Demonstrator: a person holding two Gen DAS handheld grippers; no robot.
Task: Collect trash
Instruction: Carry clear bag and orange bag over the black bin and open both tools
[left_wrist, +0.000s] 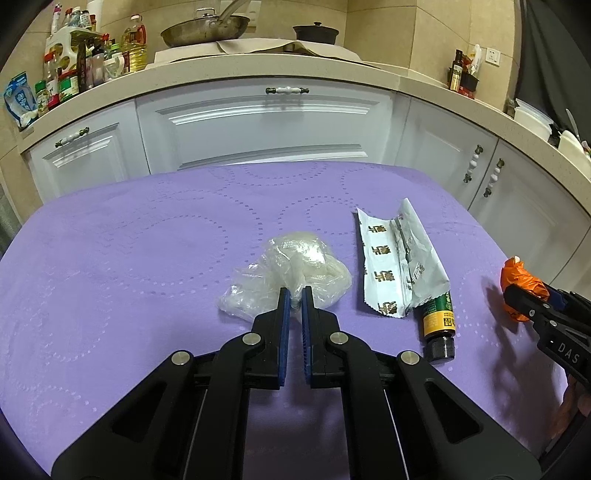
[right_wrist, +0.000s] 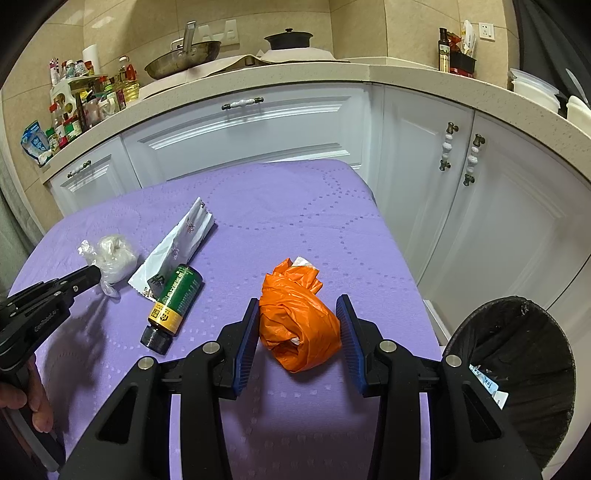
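Note:
A crumpled clear plastic bag (left_wrist: 295, 266) lies on the purple table (left_wrist: 129, 258). My left gripper (left_wrist: 294, 295) is shut on its near edge; it also shows in the right wrist view (right_wrist: 94, 275) beside the bag (right_wrist: 112, 254). A crumpled orange plastic bag (right_wrist: 297, 325) lies between the spread fingers of my open right gripper (right_wrist: 299, 314); the fingers are close to its sides. A white torn wrapper (left_wrist: 395, 258) and a green bottle with a black cap (left_wrist: 437, 325) lie between the two bags.
A black bin with a black liner (right_wrist: 517, 369) stands off the table's right edge, with some trash inside. White kitchen cabinets (left_wrist: 258, 122) and a counter with pans and bottles run behind the table.

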